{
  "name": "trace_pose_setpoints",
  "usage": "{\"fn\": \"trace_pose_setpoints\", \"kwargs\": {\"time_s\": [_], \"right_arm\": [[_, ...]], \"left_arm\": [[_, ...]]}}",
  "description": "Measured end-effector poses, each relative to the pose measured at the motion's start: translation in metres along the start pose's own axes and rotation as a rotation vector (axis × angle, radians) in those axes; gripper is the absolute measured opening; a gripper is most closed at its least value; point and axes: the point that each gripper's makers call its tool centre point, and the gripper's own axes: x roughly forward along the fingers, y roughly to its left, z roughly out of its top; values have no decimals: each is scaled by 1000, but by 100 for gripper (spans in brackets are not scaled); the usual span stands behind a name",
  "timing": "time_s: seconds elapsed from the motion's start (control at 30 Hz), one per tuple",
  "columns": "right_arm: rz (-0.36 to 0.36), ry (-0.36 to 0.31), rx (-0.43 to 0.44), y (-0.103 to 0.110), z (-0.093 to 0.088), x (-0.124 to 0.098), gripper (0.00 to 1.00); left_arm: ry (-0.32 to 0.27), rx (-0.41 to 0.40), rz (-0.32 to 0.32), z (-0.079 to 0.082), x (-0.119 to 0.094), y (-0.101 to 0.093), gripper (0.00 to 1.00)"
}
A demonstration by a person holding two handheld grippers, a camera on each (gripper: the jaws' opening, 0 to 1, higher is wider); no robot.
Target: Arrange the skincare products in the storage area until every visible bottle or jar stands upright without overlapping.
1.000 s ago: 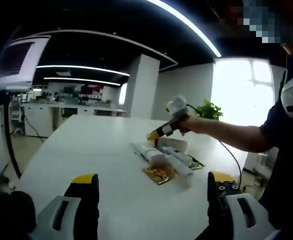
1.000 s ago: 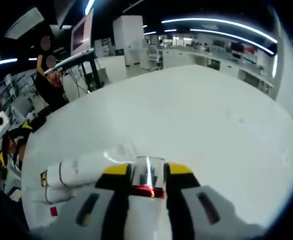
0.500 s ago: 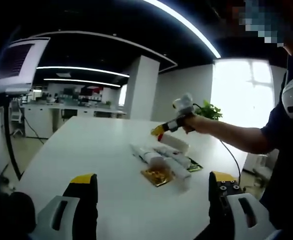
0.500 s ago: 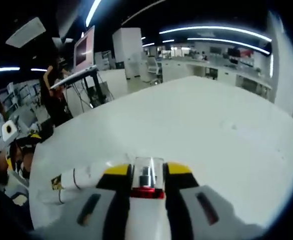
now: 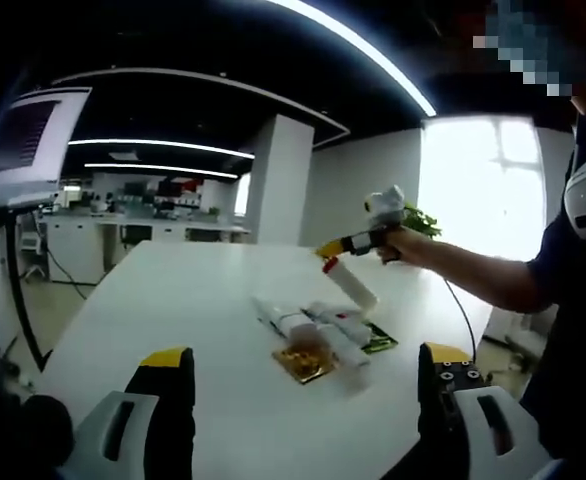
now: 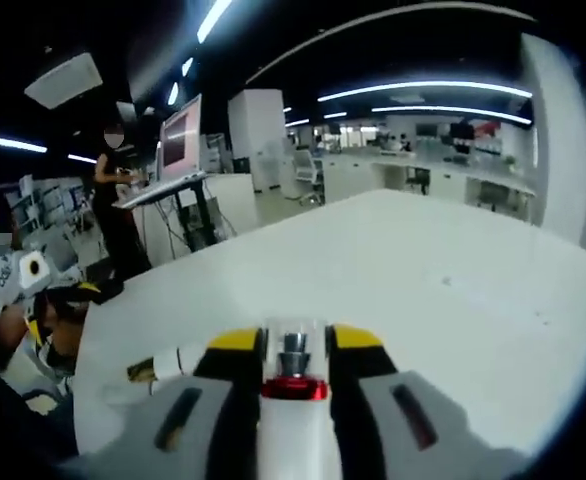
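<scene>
Plainly, little is arranged yet. In the left gripper view, the left gripper [image 5: 298, 415] has its fingers spread wide with nothing between them, above the table [image 5: 173, 300]. Toward its far edge, white tubes [image 5: 308, 322] lie flat, bunched together, while the right gripper [image 5: 333, 248] carries a white bottle [image 5: 353, 284] above them. In the right gripper view, the fingers clamp that bottle — clear cap [image 6: 294, 345] forward — well off the table.
</scene>
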Motion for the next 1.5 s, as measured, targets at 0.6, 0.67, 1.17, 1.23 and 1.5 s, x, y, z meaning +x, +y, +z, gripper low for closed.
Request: {"fn": "trace_pose_setpoints", "kwargs": {"time_s": [0.6, 0.67, 1.17, 1.23, 1.5], "right_arm": [[-33, -193, -22, -1, 11, -73, 25], [-39, -208, -19, -2, 11, -79, 25], [-54, -308, -37, 1, 2, -115, 25], [-47, -320, -61, 6, 0, -119, 25], [-20, -354, -137, 15, -6, -131, 25]], "left_arm": [[2, 46, -23, 10, -1, -20, 94], [5, 47, -24, 10, -1, -21, 94], [25, 61, -46, 9, 5, -34, 94], [23, 65, -46, 10, 6, -34, 94], [32, 63, -48, 8, 8, -37, 93]]}}
